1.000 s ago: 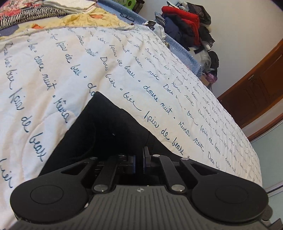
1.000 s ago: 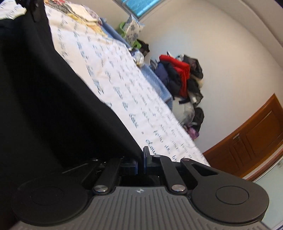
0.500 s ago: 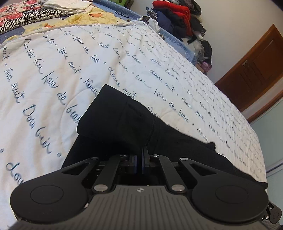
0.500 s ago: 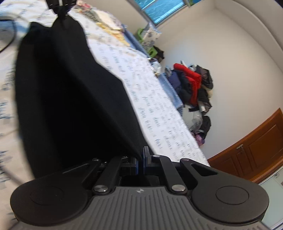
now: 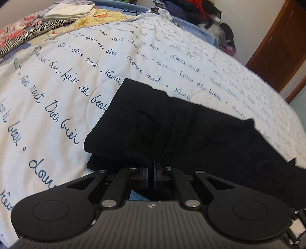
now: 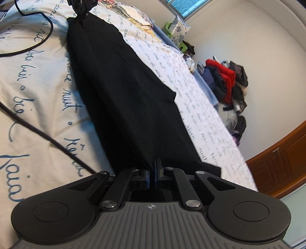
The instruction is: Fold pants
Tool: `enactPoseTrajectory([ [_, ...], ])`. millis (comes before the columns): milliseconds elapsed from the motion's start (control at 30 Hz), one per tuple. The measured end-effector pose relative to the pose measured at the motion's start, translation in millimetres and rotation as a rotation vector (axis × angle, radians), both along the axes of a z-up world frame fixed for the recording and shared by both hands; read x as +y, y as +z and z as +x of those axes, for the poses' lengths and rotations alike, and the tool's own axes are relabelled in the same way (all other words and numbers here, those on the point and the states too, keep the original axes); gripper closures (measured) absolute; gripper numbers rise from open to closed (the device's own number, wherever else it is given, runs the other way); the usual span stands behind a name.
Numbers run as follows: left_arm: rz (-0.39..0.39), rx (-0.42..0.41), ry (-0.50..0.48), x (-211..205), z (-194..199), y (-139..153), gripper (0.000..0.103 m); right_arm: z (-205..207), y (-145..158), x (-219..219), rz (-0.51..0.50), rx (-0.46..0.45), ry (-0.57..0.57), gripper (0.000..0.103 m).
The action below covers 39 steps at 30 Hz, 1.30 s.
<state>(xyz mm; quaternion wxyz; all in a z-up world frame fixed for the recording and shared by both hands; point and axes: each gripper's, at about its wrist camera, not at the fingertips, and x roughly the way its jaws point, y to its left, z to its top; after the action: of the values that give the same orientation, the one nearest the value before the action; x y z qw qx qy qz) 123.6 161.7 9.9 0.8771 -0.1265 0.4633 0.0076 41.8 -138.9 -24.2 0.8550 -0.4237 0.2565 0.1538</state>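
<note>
Black pants (image 5: 172, 130) lie on a white quilt with blue handwriting (image 5: 76, 63). In the left wrist view my left gripper (image 5: 152, 172) is shut on the near edge of the pants, whose end lies folded over in front of it. In the right wrist view the pants (image 6: 124, 92) stretch as a long dark strip across the bed. My right gripper (image 6: 153, 172) is shut on their near end. The left gripper (image 6: 82, 7) shows at the far end, pinching the cloth.
A black cable (image 6: 38, 46) loops on the quilt left of the pants. Folded laundry (image 5: 67, 11) lies at the bed's far end. A pile of clothes (image 6: 227, 80) sits by the wall, next to a wooden door (image 6: 283, 162).
Both grippers have lowered the pants toward the quilt. The cloth has gone from hanging in front of the cameras to lying stretched out, with its end folded over by the left gripper.
</note>
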Motion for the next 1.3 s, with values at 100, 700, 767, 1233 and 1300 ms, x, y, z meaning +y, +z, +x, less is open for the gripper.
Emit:
enactPoseTrajectory([
  [100,0.043,0.009,0.010,-5,-2,1,0.081,-12,-11,1,0.005,0.016,-0.003,0.098],
  [700,0.204,-0.208,-0.371,-136,-25,55,0.059,-19,58,-153,0.648,0.005,-0.435,0.042],
  [767,0.228,-0.232,-0.463,-179,-23,45,0.055,-12,60,-206,0.872,-0.029,-0.626,0.040],
  [1233,0.451,-0.316,-0.719,-311,-47,-45,0.049,60,41,-340,1.468,0.213,-0.969,0.030],
  [1300,0.444,-0.317,-0.712,-312,-48,-48,0.048,83,51,-336,1.417,0.200,-0.961,0.028],
])
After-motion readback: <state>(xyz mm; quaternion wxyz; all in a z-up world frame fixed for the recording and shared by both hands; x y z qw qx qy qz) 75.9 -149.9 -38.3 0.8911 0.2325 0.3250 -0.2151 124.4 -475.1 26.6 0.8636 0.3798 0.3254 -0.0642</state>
